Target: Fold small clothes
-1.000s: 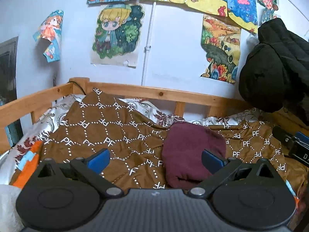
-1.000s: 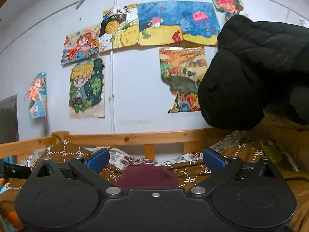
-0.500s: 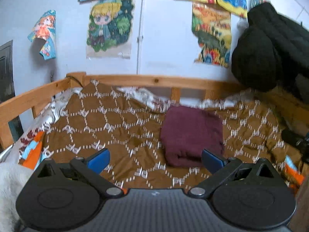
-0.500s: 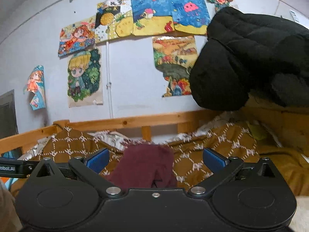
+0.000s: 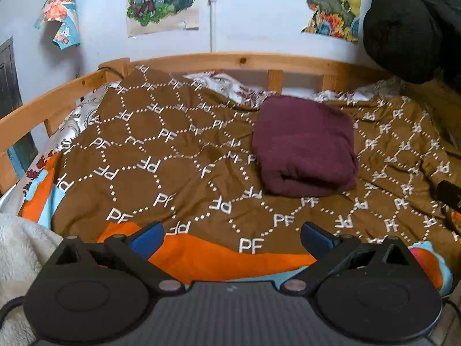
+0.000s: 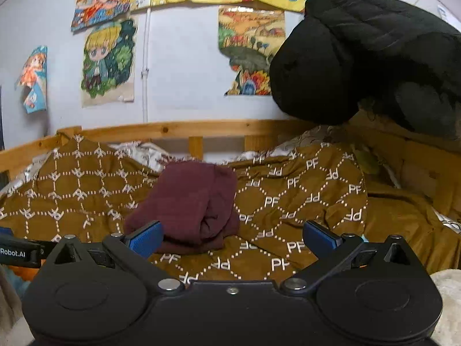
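Observation:
A folded maroon garment (image 5: 305, 150) lies as a compact bundle on a brown quilt (image 5: 161, 144) printed with white "PF" letters, toward the back of the bed. It also shows in the right wrist view (image 6: 190, 204). My left gripper (image 5: 232, 235) is open and empty, held above the quilt's near edge, well short of the garment. My right gripper (image 6: 232, 236) is open and empty, with its left fingertip (image 6: 145, 238) close in front of the garment's near edge. The tip of the left gripper (image 6: 17, 252) shows at the left edge of the right wrist view.
A wooden bed rail (image 5: 245, 59) runs along the back and left. A black padded jacket (image 6: 368, 49) hangs at the right. An orange and blue cloth (image 5: 207, 256) lies under the quilt's near edge. A white fleece (image 5: 20, 248) is at the near left. Posters cover the wall.
Both grippers have pulled back and risen away from the folded garment, now viewing the bed from higher up. The garment stays put. Both stay open.

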Motion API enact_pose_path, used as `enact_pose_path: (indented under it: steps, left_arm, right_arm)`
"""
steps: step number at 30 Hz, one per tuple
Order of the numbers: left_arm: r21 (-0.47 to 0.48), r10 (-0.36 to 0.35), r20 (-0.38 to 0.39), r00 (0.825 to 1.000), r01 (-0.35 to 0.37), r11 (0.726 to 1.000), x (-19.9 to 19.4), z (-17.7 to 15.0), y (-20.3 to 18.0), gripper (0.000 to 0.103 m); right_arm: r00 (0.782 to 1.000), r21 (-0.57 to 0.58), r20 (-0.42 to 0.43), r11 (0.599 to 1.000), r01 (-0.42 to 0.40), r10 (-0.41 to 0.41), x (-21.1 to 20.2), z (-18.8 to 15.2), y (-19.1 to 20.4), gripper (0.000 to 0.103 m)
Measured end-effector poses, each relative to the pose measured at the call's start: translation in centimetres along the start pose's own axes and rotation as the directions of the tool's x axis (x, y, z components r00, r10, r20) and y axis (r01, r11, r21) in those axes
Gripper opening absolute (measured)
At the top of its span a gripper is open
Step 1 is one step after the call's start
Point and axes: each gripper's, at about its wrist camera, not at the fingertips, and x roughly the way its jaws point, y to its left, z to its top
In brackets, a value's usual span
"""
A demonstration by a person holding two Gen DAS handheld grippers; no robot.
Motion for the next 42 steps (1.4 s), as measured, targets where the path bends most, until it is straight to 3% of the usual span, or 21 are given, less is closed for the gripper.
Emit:
enact_pose_path:
  steps: [11, 18, 25, 32, 42]
  left_arm:
    - [0.001, 0.046, -0.07, 0.996, -0.046, 0.999, 1.7, -0.1, 0.1, 0.102]
    - [-0.023, 0.06, -0.068, 0.996, -0.062, 0.998, 2.1, 0.0, 0.5, 0.102]
    - [-0.025, 0.082, -0.052, 0.995, -0.083, 0.996, 2.1, -0.1, 0.6, 0.102]
    - [-0.03, 0.069, -0.006, 0.998, -0.069, 0.997, 1.5, 0.0, 0.5, 0.102]
    - [-0.02, 0.06, 0.027, 0.998, -0.059, 0.998, 1.0, -0.1, 0.0, 0.102]
  right_arm:
    - [0.989, 0.078, -0.137, 0.994, 0.074, -0.063, 2.0, -0.4, -1.6, 0.103]
    - [0.983, 0.102, -0.178, 0.993, 0.064, -0.045, 3.6, -0.6, -1.6, 0.103]
    - [0.985, 0.106, -0.169, 0.992, 0.066, -0.048, 3.5, -0.8, -1.9, 0.103]
    - [0.998, 0.079, -0.061, 0.997, 0.022, -0.017, 1.9, -0.6, -1.2, 0.103]
    - [0.998, 0.049, -0.069, 0.999, 0.007, -0.003, 2.0, -0.6, -0.8, 0.103]
